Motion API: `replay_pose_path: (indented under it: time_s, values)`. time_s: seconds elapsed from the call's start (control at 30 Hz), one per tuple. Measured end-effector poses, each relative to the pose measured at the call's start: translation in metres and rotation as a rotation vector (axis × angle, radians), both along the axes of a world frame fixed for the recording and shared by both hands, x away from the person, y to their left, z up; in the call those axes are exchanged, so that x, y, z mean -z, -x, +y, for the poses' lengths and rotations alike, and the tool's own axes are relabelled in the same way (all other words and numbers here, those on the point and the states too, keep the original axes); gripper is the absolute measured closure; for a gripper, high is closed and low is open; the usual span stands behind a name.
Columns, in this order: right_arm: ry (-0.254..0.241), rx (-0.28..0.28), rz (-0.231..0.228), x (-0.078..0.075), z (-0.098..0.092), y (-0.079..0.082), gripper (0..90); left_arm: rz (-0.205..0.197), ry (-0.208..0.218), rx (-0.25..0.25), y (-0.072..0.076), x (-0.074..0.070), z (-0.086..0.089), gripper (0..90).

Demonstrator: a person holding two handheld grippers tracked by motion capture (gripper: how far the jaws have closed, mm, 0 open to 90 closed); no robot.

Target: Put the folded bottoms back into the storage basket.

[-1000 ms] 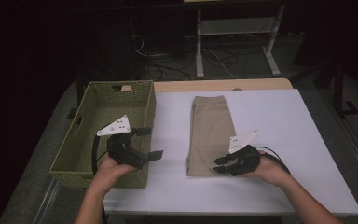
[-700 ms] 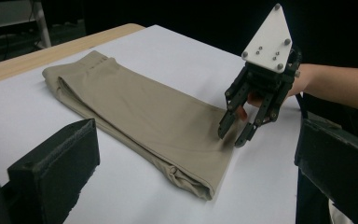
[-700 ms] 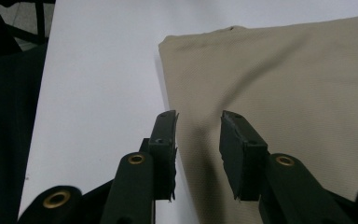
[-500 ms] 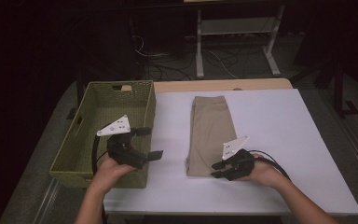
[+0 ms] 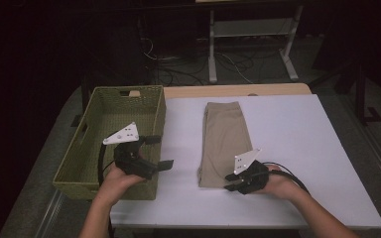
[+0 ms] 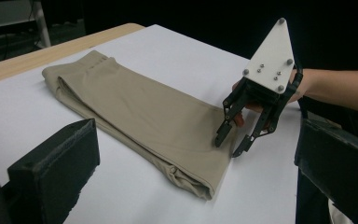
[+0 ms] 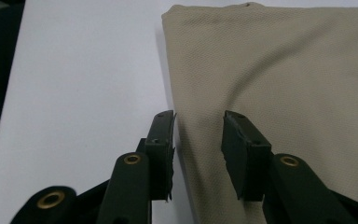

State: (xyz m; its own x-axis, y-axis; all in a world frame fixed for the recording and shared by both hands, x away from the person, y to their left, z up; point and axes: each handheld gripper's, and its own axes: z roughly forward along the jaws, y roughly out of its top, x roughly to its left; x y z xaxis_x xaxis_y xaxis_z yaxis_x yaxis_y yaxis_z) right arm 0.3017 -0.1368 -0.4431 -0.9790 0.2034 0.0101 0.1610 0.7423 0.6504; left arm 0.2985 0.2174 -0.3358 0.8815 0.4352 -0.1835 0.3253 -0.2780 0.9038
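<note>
Folded khaki trousers (image 5: 225, 141) lie lengthwise on the white table (image 5: 287, 129). My right gripper (image 5: 229, 182) rests low at their near end, pointing left. In the right gripper view its jaws (image 7: 199, 116) stand apart over the trousers (image 7: 284, 70). One pad is at the cloth's edge and the other is over the cloth, and neither squeezes it. The left gripper view shows that gripper (image 6: 227, 147) with its tips at the near corner of the trousers (image 6: 140, 109). My left gripper (image 5: 161, 151) hovers open and empty over the basket's right wall.
A green woven basket (image 5: 129, 89) stands at the table's left side. Bare white tabletop stretches right of the trousers. A wooden strip (image 5: 238, 90) runs along the far edge. Beyond it are a metal stand (image 5: 250, 34) and cables on the dark floor.
My right gripper has slid a little left and nearer, onto the near end of the trousers. The left gripper has stayed put.
</note>
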Motion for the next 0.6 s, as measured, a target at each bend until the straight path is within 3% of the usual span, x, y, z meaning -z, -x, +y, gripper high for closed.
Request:
replay_pose_path:
  time_s: [0.17, 0.47, 0.6]
  values:
    - [0.027, -0.016, -0.061, 0.0005, 0.0030, 0.0047, 63.1, 0.001, 0.000, 0.000, -0.0001, 0.0000, 0.0000, 0.0]
    - [0.034, -0.009, -0.083, 0.0007, 0.0031, 0.0048, 70.9, 0.002, -0.003, 0.001, -0.0003, 0.0000, -0.0002, 0.0]
    - [0.033, 0.017, -0.090, 0.0009, 0.0034, 0.0049, 80.2, 0.003, -0.004, 0.002, -0.0003, 0.0000, -0.0004, 0.0]
